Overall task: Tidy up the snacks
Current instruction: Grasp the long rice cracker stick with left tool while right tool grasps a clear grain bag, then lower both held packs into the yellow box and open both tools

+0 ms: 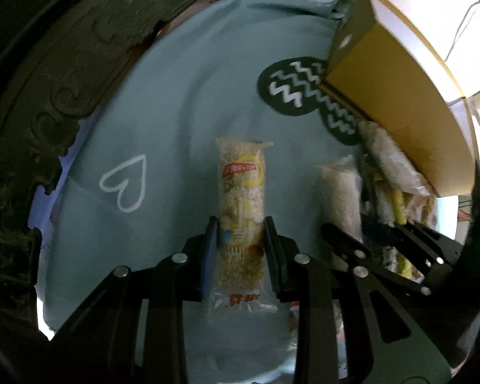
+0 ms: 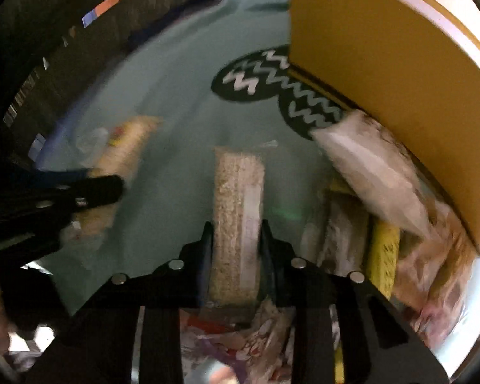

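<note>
Over a teal cloth (image 1: 176, 112), my left gripper (image 1: 241, 224) is shut on a clear-wrapped puffed-rice bar (image 1: 241, 185) with a red and yellow label, and the bar points away from the camera. My right gripper (image 2: 236, 224) is shut on a similar pale rice bar (image 2: 236, 192), its pads against both long sides. In the left wrist view the right gripper (image 1: 364, 228) shows at the right with its bar (image 1: 339, 192). The left gripper (image 2: 105, 188) and its bar (image 2: 124, 147) are blurred at the left of the right wrist view.
A yellow cardboard box (image 2: 368, 64) (image 1: 384, 80) stands at the right. Several wrapped snacks (image 2: 368, 176) (image 1: 390, 166) are piled against its near side. More packets (image 2: 256, 336) lie under the right gripper. Dark carved furniture (image 1: 48, 96) borders the cloth (image 2: 176, 112) on the left.
</note>
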Demonstrator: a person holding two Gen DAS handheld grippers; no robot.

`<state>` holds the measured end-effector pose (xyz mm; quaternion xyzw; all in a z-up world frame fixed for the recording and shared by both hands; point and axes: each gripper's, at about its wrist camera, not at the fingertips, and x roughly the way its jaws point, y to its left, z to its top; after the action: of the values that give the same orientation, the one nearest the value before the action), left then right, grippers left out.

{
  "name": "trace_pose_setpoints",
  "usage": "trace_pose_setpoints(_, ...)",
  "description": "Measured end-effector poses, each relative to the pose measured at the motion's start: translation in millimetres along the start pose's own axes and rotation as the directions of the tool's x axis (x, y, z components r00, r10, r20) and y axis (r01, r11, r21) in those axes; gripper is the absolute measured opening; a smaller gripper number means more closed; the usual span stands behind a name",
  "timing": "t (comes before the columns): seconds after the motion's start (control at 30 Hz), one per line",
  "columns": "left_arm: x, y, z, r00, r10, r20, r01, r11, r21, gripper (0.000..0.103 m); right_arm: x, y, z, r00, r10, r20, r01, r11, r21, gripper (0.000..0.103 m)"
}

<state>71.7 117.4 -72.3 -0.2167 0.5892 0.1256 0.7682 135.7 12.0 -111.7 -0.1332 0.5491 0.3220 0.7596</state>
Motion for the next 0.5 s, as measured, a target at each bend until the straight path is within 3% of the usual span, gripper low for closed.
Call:
trace_pose_setpoints(0.23, -32.0, -33.9, 10.6, 0.997, -0.055, 0.046, 0.051, 0.995, 0.085, 0.028, -85.1, -36.8, -20.3, 0.986, 0.052, 0.156, -0.069, 0.992, 0.106, 0.028)
trace_pose_setpoints(0.5, -61.7, -86.6, 9.3, 0.993, -0.074, 0.087, 0.052, 0.970, 0.236, 0.028, -140.5, -81.3, -43.6, 0.967, -0.006, 0.255, -0.053, 0.973, 0.224, 0.028)
